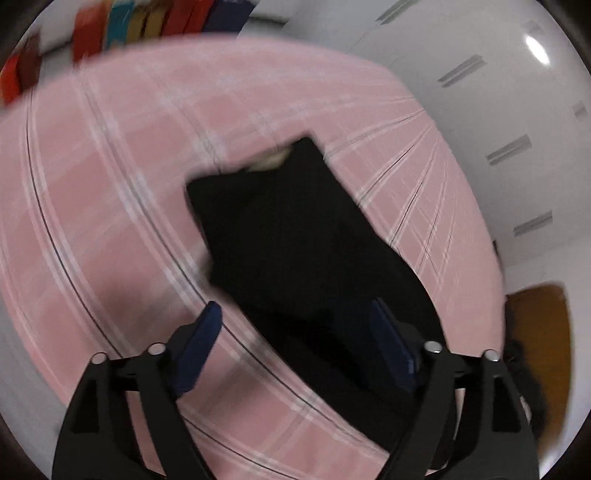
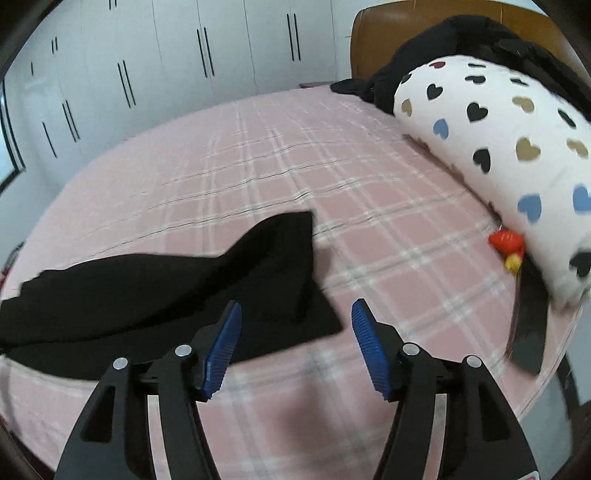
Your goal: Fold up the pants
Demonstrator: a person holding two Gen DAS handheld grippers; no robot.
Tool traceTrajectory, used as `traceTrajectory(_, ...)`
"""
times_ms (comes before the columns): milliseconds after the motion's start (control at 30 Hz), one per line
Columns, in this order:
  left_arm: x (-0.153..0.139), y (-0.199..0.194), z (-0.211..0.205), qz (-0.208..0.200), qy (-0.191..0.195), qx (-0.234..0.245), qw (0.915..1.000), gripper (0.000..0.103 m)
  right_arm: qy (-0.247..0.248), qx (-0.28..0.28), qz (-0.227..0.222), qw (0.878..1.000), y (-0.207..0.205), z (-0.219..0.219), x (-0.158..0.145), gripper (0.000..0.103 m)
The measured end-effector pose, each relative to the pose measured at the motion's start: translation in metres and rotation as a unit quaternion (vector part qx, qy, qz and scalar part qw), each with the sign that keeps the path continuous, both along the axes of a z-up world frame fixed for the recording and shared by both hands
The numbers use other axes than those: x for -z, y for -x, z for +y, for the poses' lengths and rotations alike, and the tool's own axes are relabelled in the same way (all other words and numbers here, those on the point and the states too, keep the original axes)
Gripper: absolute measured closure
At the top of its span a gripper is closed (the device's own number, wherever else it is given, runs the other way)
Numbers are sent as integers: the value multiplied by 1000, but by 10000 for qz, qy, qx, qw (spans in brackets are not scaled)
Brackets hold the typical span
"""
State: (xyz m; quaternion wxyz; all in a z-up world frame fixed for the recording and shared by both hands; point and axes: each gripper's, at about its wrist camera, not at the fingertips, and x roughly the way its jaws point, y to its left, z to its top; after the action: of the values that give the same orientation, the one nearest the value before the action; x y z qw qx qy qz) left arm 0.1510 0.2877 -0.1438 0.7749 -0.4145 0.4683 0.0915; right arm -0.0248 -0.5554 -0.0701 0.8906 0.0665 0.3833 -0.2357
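Observation:
Black pants (image 1: 306, 243) lie on a pink plaid bed (image 1: 110, 184), folded over on themselves, with a pale lining patch at the far end. My left gripper (image 1: 295, 314) is open above the near part of the pants, holding nothing. In the right wrist view the pants (image 2: 177, 284) stretch from the left edge to the middle of the bed (image 2: 295, 166), one layer lying over another. My right gripper (image 2: 295, 314) is open and empty, hovering over the pants' near right corner.
A white bolster with heart prints (image 2: 491, 147) lies along the bed's right side, dark clothing (image 2: 461, 40) heaped behind it against a brown headboard (image 2: 399, 18). A red and yellow toy (image 2: 508, 245) sits by the bolster. White wardrobes (image 2: 166, 55) stand beyond the bed.

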Motion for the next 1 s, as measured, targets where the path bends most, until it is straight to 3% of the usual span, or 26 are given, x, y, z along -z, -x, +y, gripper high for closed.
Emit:
traceTrajectory(133,20,-10,-7,75,1189,-396,9921,23,-264,-150,92,9995,11,35,14,42)
traceTrajectory(200,26,-21,-6,-13,1718,-492,9839,31,-436,-211,80,9988,15,48,23,42)
traceTrajectory(233,28,-30,-5,-24,1906,-441,9807,57,-478,-212,69,9986,17,53,26,42)
traceTrajectory(267,26,-35,-10,-44,1968,-350,9798,99,-565,-210,48,9982,17,59,29,42)
traceTrajectory(333,6,-49,-6,-190,1736,-112,9846,99,-758,-168,85,9969,15,66,35,42)
traceTrajectory(400,-41,-55,-2,-608,1006,163,9929,99,-878,-197,-2,9959,16,71,32,42)
traceTrajectory(467,-59,-51,-4,-651,743,362,9945,99,-968,-222,-111,9950,17,74,29,41)
traceTrajectory(567,-44,-44,-5,-194,379,488,9979,99,-1322,78,-141,9911,10,59,37,41)
traceTrajectory(700,-12,-37,-4,165,420,344,9984,99,-1934,693,-503,9774,-14,18,41,40)
traceTrajectory(767,-5,-32,0,220,491,225,9983,99,-2180,917,-701,9691,-30,2,38,35)
traceTrajectory(800,-3,-30,0,258,498,194,9982,99,-2193,1036,-730,9674,-43,-4,36,25)
traceTrajectory(900,0,-33,-2,323,374,258,9984,99,-1987,1214,-348,9719,-85,-12,40,22)
traceTrajectory(967,1,-41,1,354,280,307,9985,99,-1827,1296,159,9745,-115,-20,60,31)
traceTrajectory(1000,-1,-46,0,361,245,336,9985,99,-1839,1278,364,9739,-128,-24,71,69)
